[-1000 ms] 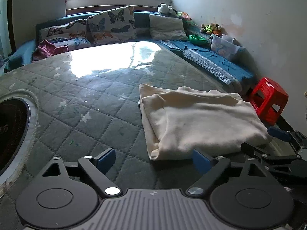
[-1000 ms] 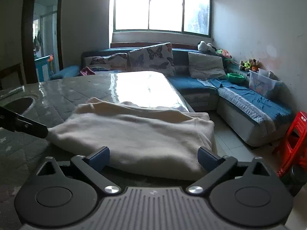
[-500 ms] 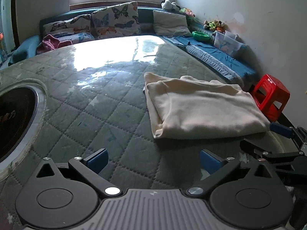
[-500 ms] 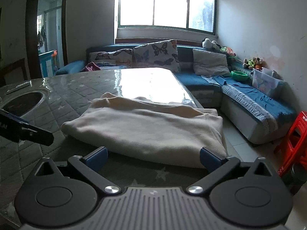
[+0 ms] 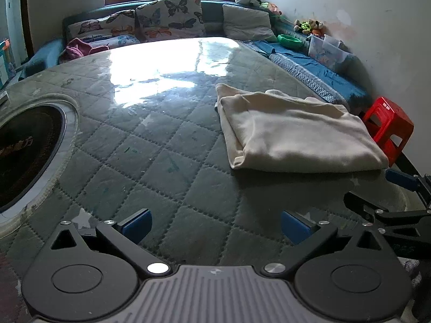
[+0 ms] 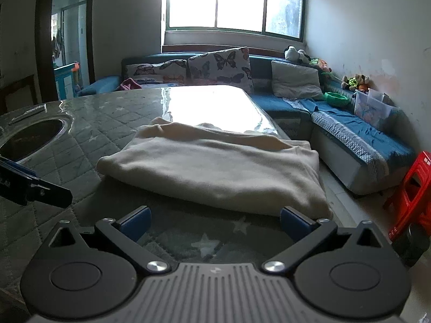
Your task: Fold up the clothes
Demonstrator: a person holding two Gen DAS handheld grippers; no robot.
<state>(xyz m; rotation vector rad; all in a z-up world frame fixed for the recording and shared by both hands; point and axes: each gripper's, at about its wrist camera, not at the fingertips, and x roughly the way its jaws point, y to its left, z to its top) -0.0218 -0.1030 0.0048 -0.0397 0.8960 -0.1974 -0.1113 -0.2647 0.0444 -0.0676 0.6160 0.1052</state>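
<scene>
A cream garment [image 5: 293,132] lies folded flat on the green quilted table [image 5: 150,145], near its right edge. It also shows in the right wrist view [image 6: 215,167]. My left gripper [image 5: 215,227] is open and empty, low over the table, short of the garment and to its left. My right gripper [image 6: 214,223] is open and empty, just short of the garment's near edge. The right gripper also shows at the right of the left wrist view [image 5: 377,191]. The left gripper's finger shows at the left of the right wrist view [image 6: 35,188].
A round dark recessed burner [image 5: 24,148] sits in the table at the left. A red plastic stool [image 5: 388,126] stands on the floor past the table's right edge. A blue sofa [image 6: 350,134] with cushions, toys and a clear box runs along the back and right walls.
Both grippers have drawn back from the garment toward the table's near edge. The garment lies where it was, untouched.
</scene>
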